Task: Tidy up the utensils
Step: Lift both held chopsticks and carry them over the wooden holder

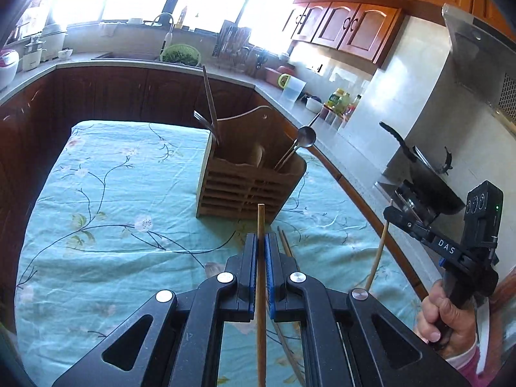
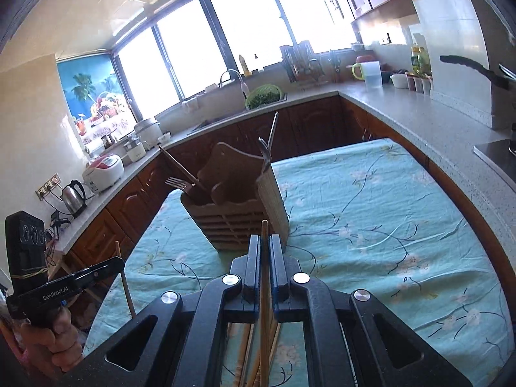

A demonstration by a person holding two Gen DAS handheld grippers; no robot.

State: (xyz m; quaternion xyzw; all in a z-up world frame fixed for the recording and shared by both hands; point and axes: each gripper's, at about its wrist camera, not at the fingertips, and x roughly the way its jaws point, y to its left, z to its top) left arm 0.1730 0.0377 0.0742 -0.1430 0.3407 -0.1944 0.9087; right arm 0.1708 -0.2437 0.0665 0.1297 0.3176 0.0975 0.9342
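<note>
The table, under a floral cloth, is carrying a slatted wooden holder near its far edge, toward the far right corner as the left wrist view shows it. The holder is already housing a fork, a spoon and dark chopsticks, all leaning handle-down.

The left gripper is clamping one chopstick; its jaws are standing together on the stick. The right gripper is likewise closed on a second chopstick. Both are hanging above the near edge of the table, short of the holder. Further sticks are lying on the cloth beneath, near that edge.

Each held stick is running along its gripper's fingers, the free end pointing ahead toward the holder, the long axis lying fore-and-aft.

Judgement: the sticks appear to be light, stiff and smooth wood or bamboo, liable to pivot or slide in the pads. A grip near mid-length looks soundest. Each would need tipping nearly upright before entering a compartment.
</note>
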